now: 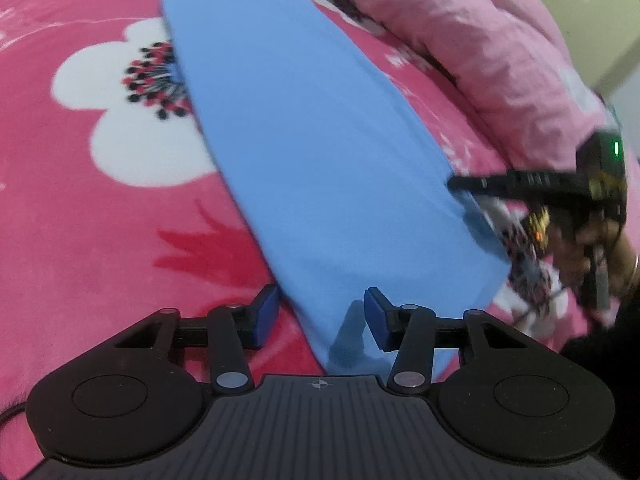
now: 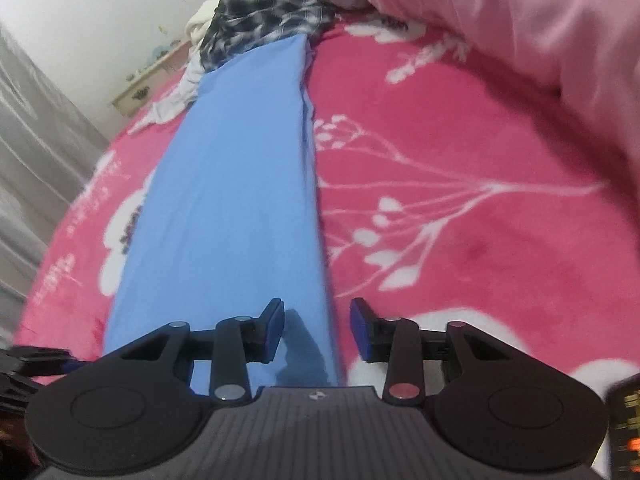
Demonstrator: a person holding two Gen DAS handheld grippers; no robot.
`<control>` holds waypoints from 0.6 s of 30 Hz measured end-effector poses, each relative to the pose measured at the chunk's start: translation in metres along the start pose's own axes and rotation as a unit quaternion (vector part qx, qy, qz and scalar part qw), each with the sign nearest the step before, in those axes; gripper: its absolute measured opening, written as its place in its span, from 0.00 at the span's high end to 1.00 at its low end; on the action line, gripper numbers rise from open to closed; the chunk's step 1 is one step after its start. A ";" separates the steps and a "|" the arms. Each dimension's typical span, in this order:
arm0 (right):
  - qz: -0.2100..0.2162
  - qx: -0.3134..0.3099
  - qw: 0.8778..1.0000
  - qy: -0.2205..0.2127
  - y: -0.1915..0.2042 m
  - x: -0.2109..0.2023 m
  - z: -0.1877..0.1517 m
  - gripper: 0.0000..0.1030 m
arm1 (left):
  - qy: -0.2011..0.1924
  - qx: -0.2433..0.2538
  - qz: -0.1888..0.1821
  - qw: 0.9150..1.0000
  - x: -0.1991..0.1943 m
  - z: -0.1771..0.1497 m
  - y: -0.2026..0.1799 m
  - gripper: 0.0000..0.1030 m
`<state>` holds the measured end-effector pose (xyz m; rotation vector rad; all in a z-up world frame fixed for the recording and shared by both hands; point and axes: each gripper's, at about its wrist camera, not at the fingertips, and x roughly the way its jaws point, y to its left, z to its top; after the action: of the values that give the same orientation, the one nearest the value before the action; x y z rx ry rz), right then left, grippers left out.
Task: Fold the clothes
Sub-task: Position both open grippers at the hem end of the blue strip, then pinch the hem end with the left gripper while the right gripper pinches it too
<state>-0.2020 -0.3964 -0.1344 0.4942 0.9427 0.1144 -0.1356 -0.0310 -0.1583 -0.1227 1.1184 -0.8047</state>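
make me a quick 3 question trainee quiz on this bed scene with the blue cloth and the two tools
1. True or false: the blue garment lies as a long narrow strip on the pink floral blanket.
2. What lies at the strip's far end in the right wrist view? A) checked dark garment B) yellow towel C) shoe
3. Are the left tool and the right tool clamped on the blue garment, or open over its near end?

Key
1. True.
2. A, the checked dark garment.
3. Open: each tool's pads stand apart, with an edge of the blue cloth showing between them and not pinched.
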 end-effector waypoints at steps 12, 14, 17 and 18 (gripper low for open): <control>0.085 0.106 0.986 0.094 -0.033 -0.024 -0.045 0.64 | 0.080 -0.019 -0.092 0.992 0.012 -0.015 -0.006 0.53; 0.080 0.104 0.987 0.098 -0.032 -0.027 -0.050 0.68 | 0.087 -0.021 -0.097 0.991 0.014 -0.015 -0.005 0.53; 0.071 0.103 0.988 0.093 -0.030 -0.029 -0.055 0.82 | 0.089 -0.016 -0.088 0.992 0.015 -0.015 -0.008 0.60; 0.069 0.105 0.988 0.090 -0.030 -0.028 -0.056 0.84 | 0.088 -0.010 -0.081 0.993 0.014 -0.015 -0.010 0.71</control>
<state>-0.2669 -0.4118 -0.1539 0.7532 1.1031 0.1887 -0.1502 -0.0429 -0.1710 -0.1617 1.2953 -0.9631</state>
